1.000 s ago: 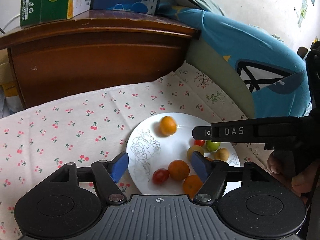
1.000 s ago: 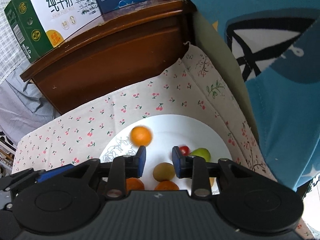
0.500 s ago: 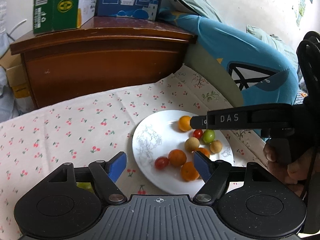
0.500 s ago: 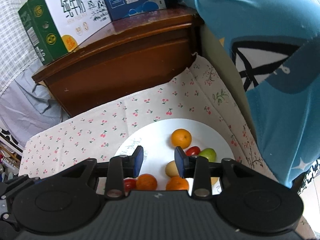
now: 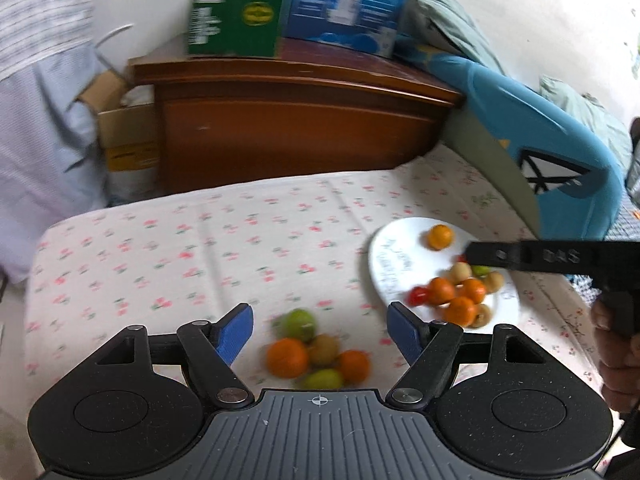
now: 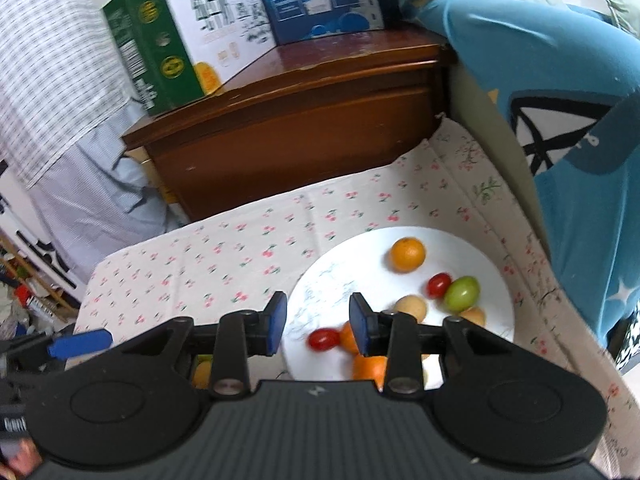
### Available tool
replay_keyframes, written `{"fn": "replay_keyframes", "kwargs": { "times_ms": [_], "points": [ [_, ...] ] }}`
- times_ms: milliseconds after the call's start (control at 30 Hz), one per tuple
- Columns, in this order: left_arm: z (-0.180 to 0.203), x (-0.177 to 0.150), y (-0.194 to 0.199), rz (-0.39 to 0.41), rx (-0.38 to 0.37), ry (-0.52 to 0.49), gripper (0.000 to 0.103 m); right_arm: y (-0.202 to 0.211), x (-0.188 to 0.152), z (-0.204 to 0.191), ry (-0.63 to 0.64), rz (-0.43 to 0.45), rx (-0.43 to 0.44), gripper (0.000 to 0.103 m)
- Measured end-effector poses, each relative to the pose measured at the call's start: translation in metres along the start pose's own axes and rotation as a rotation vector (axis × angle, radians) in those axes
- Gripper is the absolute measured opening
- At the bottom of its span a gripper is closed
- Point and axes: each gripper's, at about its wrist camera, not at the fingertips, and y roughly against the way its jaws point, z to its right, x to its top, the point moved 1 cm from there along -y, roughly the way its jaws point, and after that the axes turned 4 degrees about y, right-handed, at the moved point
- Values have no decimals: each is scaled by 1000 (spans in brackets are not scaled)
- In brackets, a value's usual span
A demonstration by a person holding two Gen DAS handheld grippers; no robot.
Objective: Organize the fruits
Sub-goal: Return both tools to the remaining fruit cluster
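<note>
A white plate (image 5: 384,256) (image 6: 492,272) sits on the cherry-print cloth at the right and holds several small fruits: oranges (image 6: 407,254), red tomatoes (image 6: 439,284), a green fruit (image 6: 462,293) and tan ones. A loose pile of fruit lies on the cloth: a green one (image 5: 298,323), an orange (image 5: 287,357), a tan one and more. My left gripper (image 5: 320,330) is open and empty, just above this pile. My right gripper (image 6: 316,322) is partly open and empty, over the plate's left edge; its finger (image 5: 520,257) shows in the left wrist view.
A brown wooden cabinet (image 5: 288,132) stands behind the cloth with a green carton (image 6: 160,48) and a blue carton (image 5: 344,4) on top. A blue cushion (image 6: 560,92) rises at the right. A cardboard box (image 5: 124,136) sits left of the cabinet.
My left gripper has swung left, away from the plate, so the loose fruit pile now lies between its fingers. My right gripper has pulled back and up from the plate.
</note>
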Motion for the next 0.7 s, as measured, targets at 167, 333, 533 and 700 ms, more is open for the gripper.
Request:
{"fn": "replay_keyframes", "kwargs": {
  "times_ms": [167, 333, 533, 700],
  "points": [
    [-26, -6, 10, 4, 34, 45, 75, 0, -17, -19, 35, -29, 36, 35],
    [-33, -21, 16, 2, 28, 27, 74, -7, -33, -35, 58, -80, 81, 35],
    [-29, -47, 11, -49, -3, -31, 73, -20, -47, -48, 95, -126, 131, 34],
    [-16, -64, 0, -84, -46, -77, 72, -32, -52, -55, 118, -156, 156, 34]
  ]
}}
